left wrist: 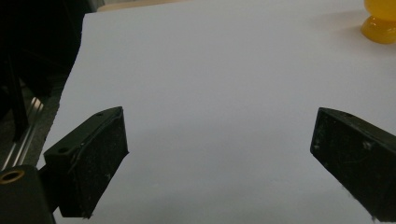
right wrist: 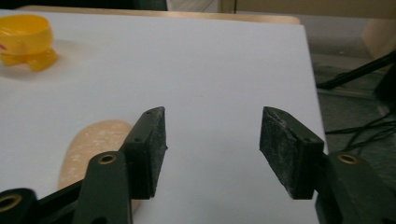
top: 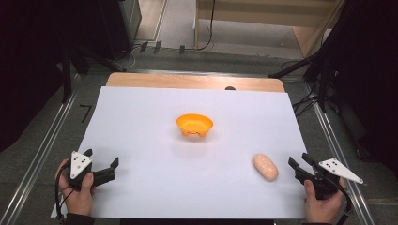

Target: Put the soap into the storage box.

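Lower left: left gripper (top: 101,161), jaws spread, nothing between. Lower right: right gripper (top: 300,162), jaws apart, empty, just right of bread roll (top: 265,166). Roll probably light, soft, easily squashed; best pinched gently across the narrow middle. Centre, farther up: orange bowl (top: 194,124).

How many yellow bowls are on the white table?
1. The yellow bowl sits near the middle of the white table, ahead of both grippers. A bread roll lies to its right, nearer the person. Nothing appears to hide another bowl.
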### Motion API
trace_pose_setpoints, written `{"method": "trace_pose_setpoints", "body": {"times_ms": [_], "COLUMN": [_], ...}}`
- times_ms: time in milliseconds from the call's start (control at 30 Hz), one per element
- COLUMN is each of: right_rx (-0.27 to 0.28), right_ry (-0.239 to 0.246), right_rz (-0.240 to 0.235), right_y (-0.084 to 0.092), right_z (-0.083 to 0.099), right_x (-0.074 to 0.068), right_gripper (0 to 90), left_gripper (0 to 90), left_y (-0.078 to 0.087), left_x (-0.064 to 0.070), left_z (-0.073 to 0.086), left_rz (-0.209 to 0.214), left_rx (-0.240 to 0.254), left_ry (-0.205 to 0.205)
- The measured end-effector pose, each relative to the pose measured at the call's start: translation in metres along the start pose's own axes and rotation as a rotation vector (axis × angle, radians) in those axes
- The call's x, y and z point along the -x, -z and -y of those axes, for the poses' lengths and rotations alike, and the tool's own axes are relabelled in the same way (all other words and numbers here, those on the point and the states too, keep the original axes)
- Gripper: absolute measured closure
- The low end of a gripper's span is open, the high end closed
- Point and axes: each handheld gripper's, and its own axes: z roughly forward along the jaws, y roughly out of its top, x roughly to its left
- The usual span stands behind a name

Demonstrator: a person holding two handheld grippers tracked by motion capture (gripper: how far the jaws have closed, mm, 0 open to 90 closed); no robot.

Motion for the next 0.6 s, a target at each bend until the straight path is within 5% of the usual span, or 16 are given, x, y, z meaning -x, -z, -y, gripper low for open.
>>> {"method": "trace_pose_setpoints", "body": {"times_ms": [167, 200, 300, 433, 600], "right_rx": [-0.018, -0.064, -0.122, -0.173, -0.231], "right_ry": [-0.028, -0.033, -0.002, 0.008, 0.043], "right_rz": [-0.018, -0.077, -0.125, -0.148, -0.106], "right_y": [0.002, 0.002, 0.000, -0.005, -0.010], "right_z": [-0.003, -0.004, -0.005, -0.007, -0.010], "right_x": [0.003, 0.003, -0.003, -0.011, -0.023], "right_gripper": [33.9, 28.1, 23.7, 13.7, 13.3], "left_gripper": [4.4, 4.5, 4.5, 4.5, 4.7], "left_y": [0.000, 0.000, -0.001, -0.001, -0.001], "left_x": [0.000, 0.001, 0.001, 0.002, 0.002], "left_z": [0.000, 0.000, 0.000, 0.000, 0.000], "left_rz": [0.000, -0.002, -0.006, -0.006, -0.009], "left_rx": [0.000, -0.002, -0.003, -0.004, -0.007], "left_ry": [-0.001, -0.003, -0.006, -0.008, -0.017]}}
